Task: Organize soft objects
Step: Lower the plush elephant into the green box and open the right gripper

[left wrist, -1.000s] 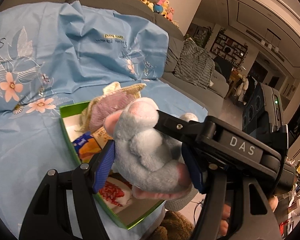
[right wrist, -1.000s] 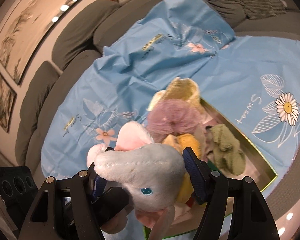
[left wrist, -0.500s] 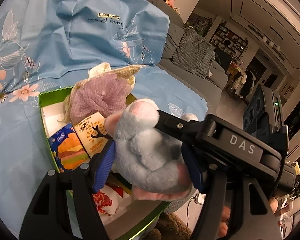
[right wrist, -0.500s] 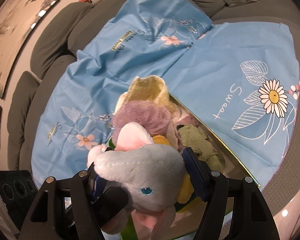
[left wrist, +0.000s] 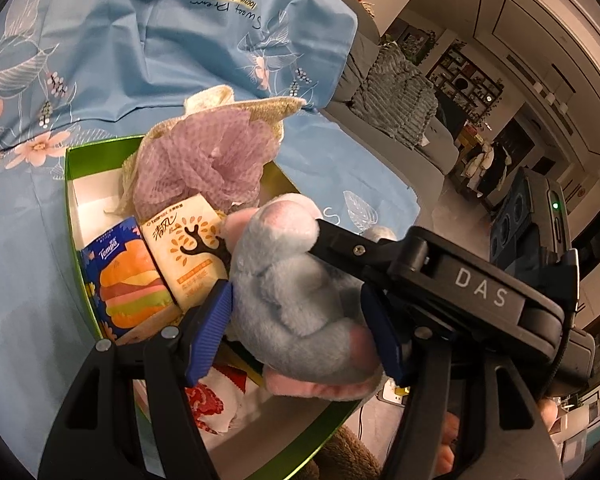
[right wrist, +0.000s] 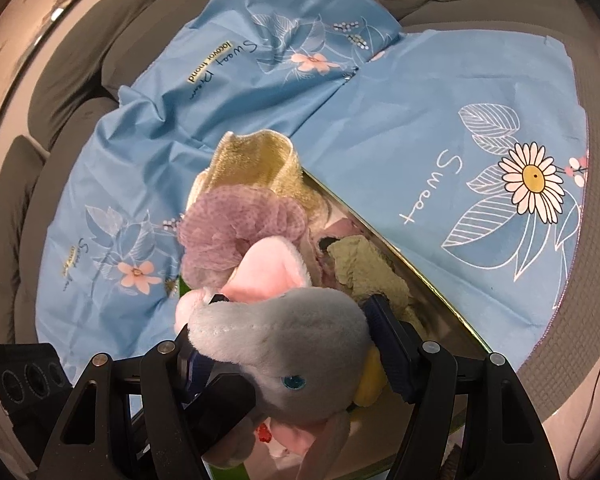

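Plush toy: a grey-blue stuffed animal (left wrist: 296, 300) with pink ears and feet and a blue bead eye, held in the air just above the near end of the green box (left wrist: 70, 184), between my two claws.
Left claw: my left claw (left wrist: 300, 328) has its ribbed blue pads pressed into the toy's body from both sides; the jaws are closing a little further on the fur, roughly half spread.
Right claw: my right claw (right wrist: 296, 344) clamps the toy's head from the other side, jaws held fairly wide by the soft bulk between them.
Progress: I judge the job well along. The box already holds several soft things, and this toy hangs over it, not yet set down.
Left to do: as I read it, lower the toy into the free space at the near end and let go; whether other items wait outside the box, I cannot tell.
Box: shallow, rectangular, green rim, white inside, one shiny reflective wall.
Contents: a lilac mesh bath pouf (left wrist: 204, 160), ruffled and airy; a beige knitted cloth (right wrist: 260, 168) curling up behind it; two soft tissue packs (left wrist: 156, 268), glossy wrappers, lying side by side; a red-and-white printed wrapper near my left claw; an olive-green terry rag (right wrist: 364, 268) beside the shiny wall.
Under the box: a thin, creased blue sheet (right wrist: 420, 120) with printed flowers, spread over a grey sofa (right wrist: 60, 80).
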The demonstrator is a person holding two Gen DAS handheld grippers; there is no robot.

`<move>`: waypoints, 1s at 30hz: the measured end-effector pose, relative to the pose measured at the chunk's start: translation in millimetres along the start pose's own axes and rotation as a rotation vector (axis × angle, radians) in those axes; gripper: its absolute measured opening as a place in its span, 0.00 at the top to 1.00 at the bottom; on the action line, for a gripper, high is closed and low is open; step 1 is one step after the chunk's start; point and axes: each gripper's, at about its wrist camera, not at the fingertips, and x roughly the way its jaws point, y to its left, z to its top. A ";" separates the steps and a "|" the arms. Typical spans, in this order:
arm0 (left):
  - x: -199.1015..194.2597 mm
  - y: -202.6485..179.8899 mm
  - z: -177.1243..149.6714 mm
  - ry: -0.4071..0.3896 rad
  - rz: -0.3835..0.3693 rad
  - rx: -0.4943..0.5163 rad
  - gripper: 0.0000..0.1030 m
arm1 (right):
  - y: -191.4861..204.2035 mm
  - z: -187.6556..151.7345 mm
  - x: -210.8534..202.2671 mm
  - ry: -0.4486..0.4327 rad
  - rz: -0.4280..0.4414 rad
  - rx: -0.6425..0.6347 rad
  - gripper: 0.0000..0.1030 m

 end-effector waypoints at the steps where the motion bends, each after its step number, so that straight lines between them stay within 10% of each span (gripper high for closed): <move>1: 0.5 1.5 -0.4 0.004 0.000 -0.005 0.38 | 0.0 0.1 1.1 0.002 -0.008 0.000 0.30; 30: 10.7 20.3 -8.0 0.073 0.126 -0.037 0.29 | 2.7 -1.3 17.6 0.019 -0.182 -0.047 0.30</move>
